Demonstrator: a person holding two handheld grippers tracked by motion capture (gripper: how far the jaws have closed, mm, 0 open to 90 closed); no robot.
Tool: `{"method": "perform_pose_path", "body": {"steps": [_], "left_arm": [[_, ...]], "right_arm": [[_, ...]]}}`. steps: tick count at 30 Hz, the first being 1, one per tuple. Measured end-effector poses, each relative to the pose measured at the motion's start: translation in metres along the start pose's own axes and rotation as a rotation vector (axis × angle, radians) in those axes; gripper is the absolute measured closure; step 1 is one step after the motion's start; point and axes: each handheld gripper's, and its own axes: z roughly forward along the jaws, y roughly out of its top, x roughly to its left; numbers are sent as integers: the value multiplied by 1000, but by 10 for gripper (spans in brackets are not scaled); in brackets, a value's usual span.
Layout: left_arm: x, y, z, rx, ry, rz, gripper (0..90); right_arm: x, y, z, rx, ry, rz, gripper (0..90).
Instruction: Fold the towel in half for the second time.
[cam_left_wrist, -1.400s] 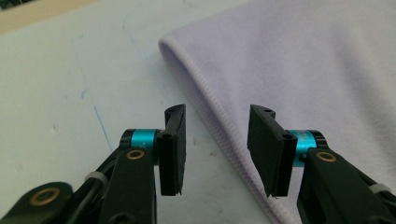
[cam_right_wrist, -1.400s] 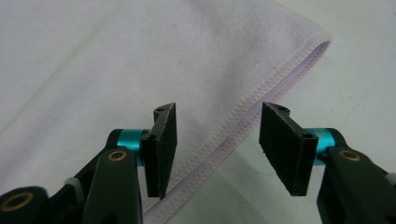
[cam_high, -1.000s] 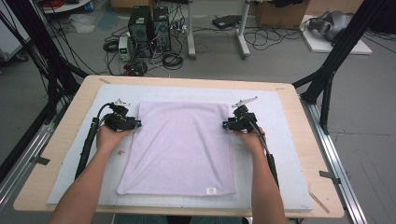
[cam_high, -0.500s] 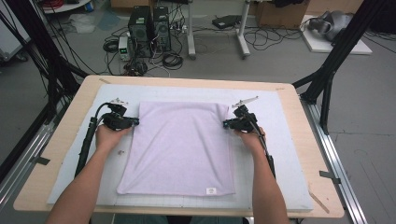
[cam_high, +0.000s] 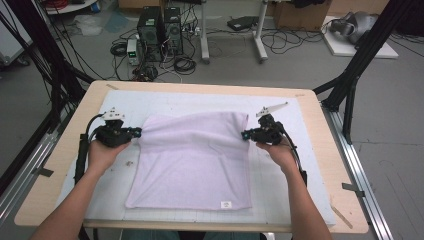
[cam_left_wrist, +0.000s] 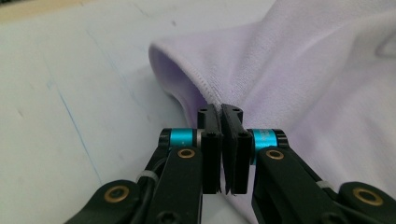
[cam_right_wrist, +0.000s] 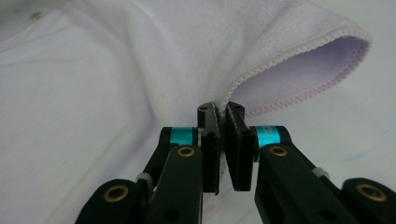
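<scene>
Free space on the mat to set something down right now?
Bare white mat along the far edge beyond the lilac towel, and strips outside the left gripper and right gripper. Crowded at the towel's far corners, where both grippers pinch its side edges.

Both tongs (cam_high: 138, 132) (cam_high: 245, 134) clamped and lifted the towel's (cam_high: 195, 160) edges.

Grey floor (cam_high: 395, 125) strewn with cables (cam_high: 290, 42), computer towers (cam_high: 160, 25) beyond the wooden table (cam_high: 320, 125).
</scene>
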Motion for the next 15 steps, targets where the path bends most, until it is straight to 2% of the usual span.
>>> {"method": "perform_pose_path", "body": {"steps": [1, 2, 6, 8, 9, 10, 11, 12, 13, 15], "left_arm": [[-2, -7, -3, 22, -6, 4, 863], [-4, -14, -5, 18, -12, 5, 863], [-14, -40, -10, 53, -45, 17, 863], [-16, -46, -12, 65, -74, 6, 855], [-16, -46, -13, 62, -81, 5, 835], [-16, -45, -15, 51, -78, 0, 750], [-16, -42, -16, 33, -68, -11, 647], [-14, -37, -17, 23, -74, -12, 598], [-13, -32, -17, 14, -74, -14, 572], [-10, -17, -14, 6, -49, 1, 525]], "right_arm": [[4, -6, 1, 36, 2, -5, 854], [7, -13, 2, 59, 14, -2, 854], [19, -38, 5, 48, 55, -1, 846], [18, -44, 8, 69, 74, 19, 789], [17, -45, 8, 67, 73, 29, 712], [16, -43, 5, 54, 66, 36, 605], [15, -41, 2, 31, 58, 37, 550], [14, -38, -2, 3, 39, 44, 537], [12, -34, -5, -2, 31, 51, 513], [7, -23, -10, -20, -19, 40, 470]]}}
